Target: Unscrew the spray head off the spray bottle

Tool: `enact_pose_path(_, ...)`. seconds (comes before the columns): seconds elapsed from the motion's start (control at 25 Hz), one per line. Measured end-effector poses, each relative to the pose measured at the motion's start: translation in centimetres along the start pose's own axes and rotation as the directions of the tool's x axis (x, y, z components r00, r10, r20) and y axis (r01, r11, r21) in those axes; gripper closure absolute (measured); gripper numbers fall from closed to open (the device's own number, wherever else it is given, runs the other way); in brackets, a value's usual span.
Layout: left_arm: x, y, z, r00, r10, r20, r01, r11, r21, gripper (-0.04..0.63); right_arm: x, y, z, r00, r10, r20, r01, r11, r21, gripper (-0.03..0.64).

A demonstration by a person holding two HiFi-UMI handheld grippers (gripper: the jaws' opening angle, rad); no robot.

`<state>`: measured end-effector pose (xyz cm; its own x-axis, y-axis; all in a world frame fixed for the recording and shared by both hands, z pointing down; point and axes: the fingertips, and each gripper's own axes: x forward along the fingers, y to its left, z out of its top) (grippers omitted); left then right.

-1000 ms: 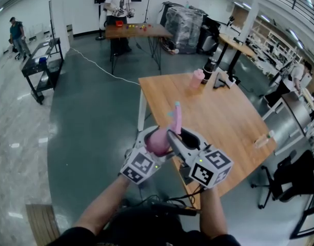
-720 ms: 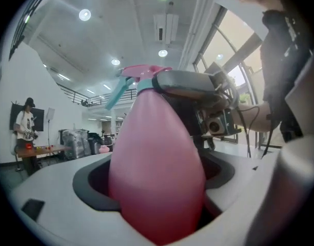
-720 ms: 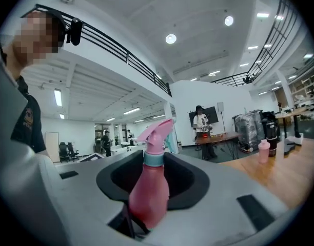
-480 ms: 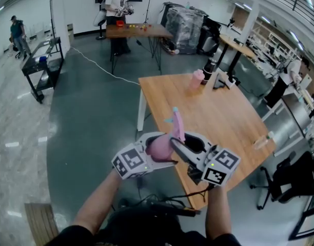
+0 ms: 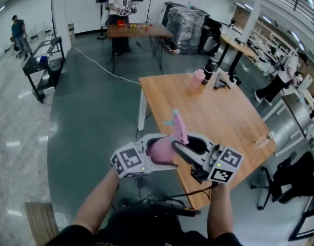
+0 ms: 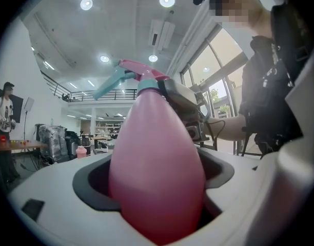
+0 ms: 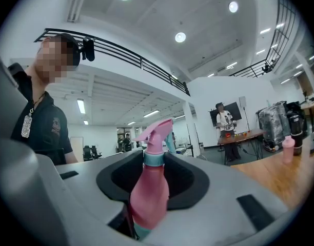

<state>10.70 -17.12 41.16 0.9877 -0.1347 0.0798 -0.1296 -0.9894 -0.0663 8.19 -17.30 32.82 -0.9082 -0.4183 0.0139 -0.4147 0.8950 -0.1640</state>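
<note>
A pink spray bottle hangs in the air over the grey floor, just off the near corner of a wooden table. My left gripper is shut on its fat body, which fills the left gripper view. The pink spray head with its teal nozzle and teal collar sticks up and leans slightly left. My right gripper reaches in from the right and is shut on the bottle's top around the collar; the head rises between its jaws in the right gripper view.
On the table's far side stand a pink cup and a dark flask; a small bottle lies near its right edge. A black cart is at the left, an office chair at the right, and a person stands at a far table.
Both grippers have swung with the bottle: the left marker cube slid left, the right one moved right. The spray head sits lower and leans more.
</note>
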Motion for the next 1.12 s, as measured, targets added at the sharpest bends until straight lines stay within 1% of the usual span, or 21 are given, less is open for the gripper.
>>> enact_pose_path(0.12, 0.1, -0.6, -0.2, 0.999, -0.038, 0.003, 0.038, 0.999, -0.004, 0.153, -0.3, 0.4, -0.1, 1.0, 0.031, -0.005, -0.031, 0.999, -0.01, 0.479)
enact_pose_path(0.2, 0.2, -0.8, -0.1, 0.999, -0.043, 0.008, 0.043, 0.999, -0.01, 0.153, -0.3, 0.4, 0.0, 0.999, 0.033, -0.006, -0.033, 0.999, -0.021, 0.476)
enact_pose_path(0.28, 0.3, -0.3, 0.0, 1.0, -0.015, 0.01, 0.016, 1.0, -0.007, 0.153, -0.1, 0.2, 0.1, 1.0, 0.003, -0.006, -0.003, 0.999, -0.037, 0.476)
enact_pose_path(0.4, 0.2, 0.7, 0.1, 0.999, 0.047, 0.011, -0.047, 0.999, 0.008, 0.153, 0.4, -0.2, 0.3, 0.998, -0.057, -0.005, 0.056, 0.997, -0.055, 0.474)
enact_pose_path(0.48, 0.2, 1.3, 0.3, 0.996, 0.085, 0.023, -0.085, 0.996, 0.0, 0.153, 0.6, -0.2, 0.2, 0.997, -0.075, -0.011, 0.074, 0.995, -0.064, 0.474)
enact_pose_path(0.56, 0.3, 1.8, 0.2, 0.992, 0.121, 0.025, -0.121, 0.993, -0.002, 0.153, 0.5, -0.4, 0.1, 0.995, -0.096, -0.014, 0.095, 0.993, -0.067, 0.453)
enact_pose_path(0.6, 0.2, 2.2, 0.2, 0.989, 0.144, 0.021, -0.144, 0.99, 0.0, 0.153, 0.4, -0.6, 0.1, 0.994, -0.112, -0.01, 0.111, 0.992, -0.064, 0.453)
enact_pose_path(0.72, -0.1, 3.5, 0.6, 0.973, 0.23, 0.019, -0.23, 0.973, 0.01, 0.153, 0.1, -1.3, 0.5, 0.983, -0.183, 0.003, 0.183, 0.982, -0.049, 0.453)
enact_pose_path(0.88, -0.3, 4.9, 0.2, 0.943, 0.332, 0.007, -0.332, 0.943, 0.016, 0.153, 0.1, -1.8, 0.6, 0.958, -0.286, -0.004, 0.286, 0.958, -0.036, 0.453)
enact_pose_path(1.0, -0.5, 5.9, -0.2, 0.92, 0.393, -0.008, -0.392, 0.92, 0.015, 0.153, 0.3, -2.5, 0.7, 0.933, -0.359, 0.006, 0.359, 0.934, 0.005, 0.453)
enact_pose_path(1.12, -0.6, 6.6, -0.6, 0.899, 0.437, -0.025, -0.436, 0.9, 0.021, 0.153, 0.9, -3.1, 0.8, 0.915, -0.404, 0.008, 0.403, 0.914, 0.035, 0.453)
